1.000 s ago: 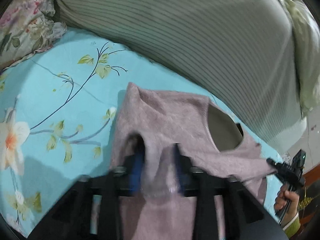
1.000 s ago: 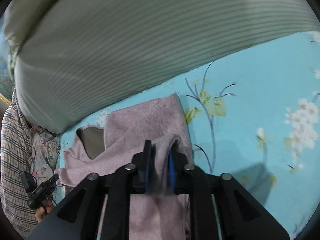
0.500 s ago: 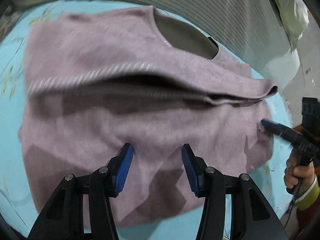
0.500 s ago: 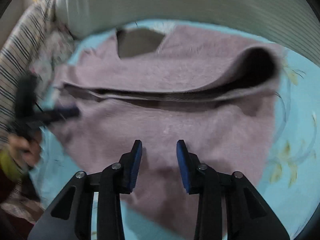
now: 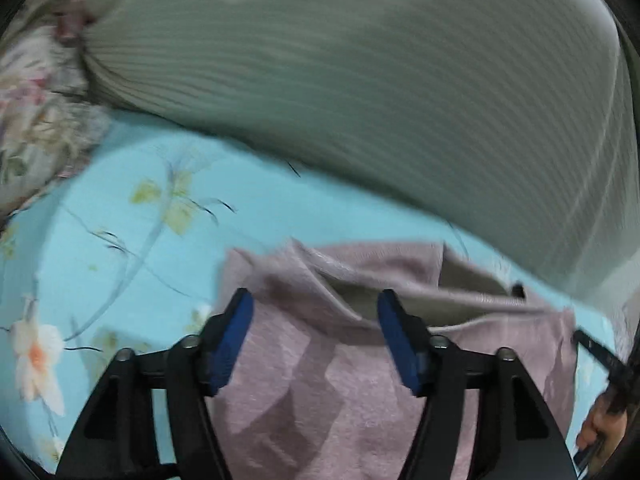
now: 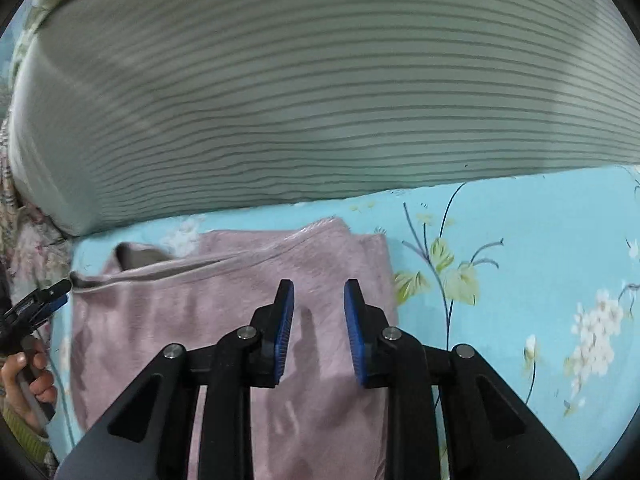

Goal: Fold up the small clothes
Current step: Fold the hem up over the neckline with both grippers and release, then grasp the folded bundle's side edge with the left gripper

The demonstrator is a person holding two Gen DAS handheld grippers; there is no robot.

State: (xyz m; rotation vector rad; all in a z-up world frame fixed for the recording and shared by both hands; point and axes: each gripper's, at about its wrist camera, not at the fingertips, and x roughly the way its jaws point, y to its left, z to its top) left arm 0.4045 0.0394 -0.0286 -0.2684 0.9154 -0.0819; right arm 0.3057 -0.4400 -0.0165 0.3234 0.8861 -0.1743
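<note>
A small mauve knit sweater (image 5: 360, 380) lies folded over on the light blue floral bedsheet (image 5: 120, 240); its grey-lined neck opening (image 5: 468, 280) faces the pillow. My left gripper (image 5: 314, 312) is open and empty, hovering over the sweater's left part. In the right wrist view the sweater (image 6: 180, 320) lies flat with its folded edge running across. My right gripper (image 6: 319, 300) is open and empty above the sweater's right part. The left gripper also shows in the right wrist view (image 6: 40, 304), at the sweater's left edge.
A large grey-green striped pillow (image 6: 320, 100) fills the far side of the bed. Floral bedding (image 5: 32, 120) is bunched at the far left. Bare blue sheet (image 6: 540, 280) lies to the right of the sweater.
Both grippers held the sweater's edge a second ago, carried it over, then opened and let go. Now both have tilted up and drawn back; the sweater lies folded.
</note>
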